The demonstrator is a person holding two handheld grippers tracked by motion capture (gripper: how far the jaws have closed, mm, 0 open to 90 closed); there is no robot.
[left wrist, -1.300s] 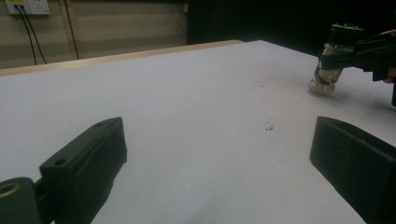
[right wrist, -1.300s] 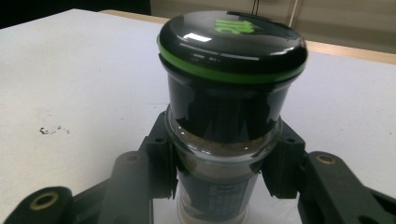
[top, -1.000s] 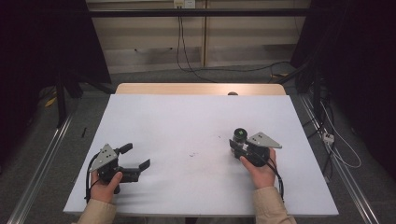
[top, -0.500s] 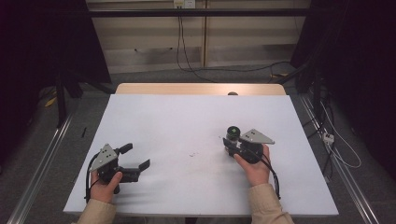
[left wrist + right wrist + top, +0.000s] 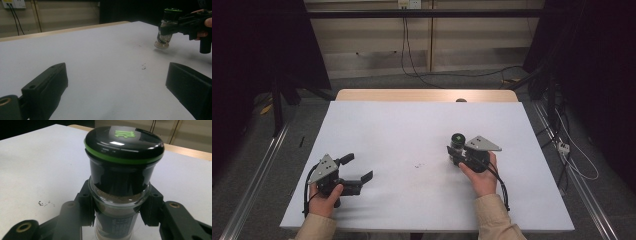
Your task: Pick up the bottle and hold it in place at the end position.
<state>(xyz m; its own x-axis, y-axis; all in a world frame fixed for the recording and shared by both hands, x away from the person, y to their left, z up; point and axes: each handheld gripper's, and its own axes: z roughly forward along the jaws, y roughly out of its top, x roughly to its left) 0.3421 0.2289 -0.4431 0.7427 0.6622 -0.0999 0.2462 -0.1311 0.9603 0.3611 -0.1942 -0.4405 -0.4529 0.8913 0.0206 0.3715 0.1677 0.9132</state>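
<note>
Glass jar point(image 5: 457, 143) mid-table | right gripper point(image 5: 455, 151) clamped | edges well apart

Small clear glass jar point(image 5: 120, 202): we see grey-brown powder and a dark label.
Round jar lid point(image 5: 123, 142): black, green ring and logo.
Flat table sheet point(image 5: 412, 130): white, dark specks at 9 o'clock of the jar.
Two grippers: black jaws, grey plates.
</note>
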